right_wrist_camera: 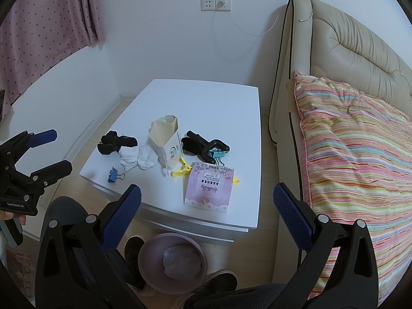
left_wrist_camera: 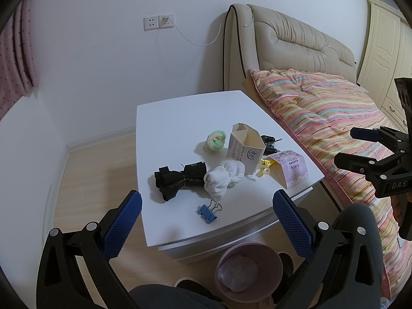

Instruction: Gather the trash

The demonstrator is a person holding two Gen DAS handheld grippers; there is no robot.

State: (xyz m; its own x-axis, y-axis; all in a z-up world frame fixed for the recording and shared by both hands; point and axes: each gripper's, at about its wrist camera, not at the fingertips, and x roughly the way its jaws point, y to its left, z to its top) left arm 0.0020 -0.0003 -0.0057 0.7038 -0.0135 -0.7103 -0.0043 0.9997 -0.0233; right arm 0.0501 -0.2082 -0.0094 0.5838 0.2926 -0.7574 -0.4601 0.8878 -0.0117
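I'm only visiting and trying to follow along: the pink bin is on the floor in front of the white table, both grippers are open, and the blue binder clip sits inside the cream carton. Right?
Not quite. The blue binder clip lies on the white table near its front edge, outside the cream carton, as the left wrist view shows. The pink bin and the open left gripper and right gripper are as you say.

A bedroom corner with plain white walls and pale wood flooring. A white bedside table (right_wrist_camera: 206,97) stands beside a bed (right_wrist_camera: 360,154) with a cream padded headboard. Behind the table, wall sockets (right_wrist_camera: 215,3); left of it, a pink curtain (right_wrist_camera: 46,25), probably covering a window.
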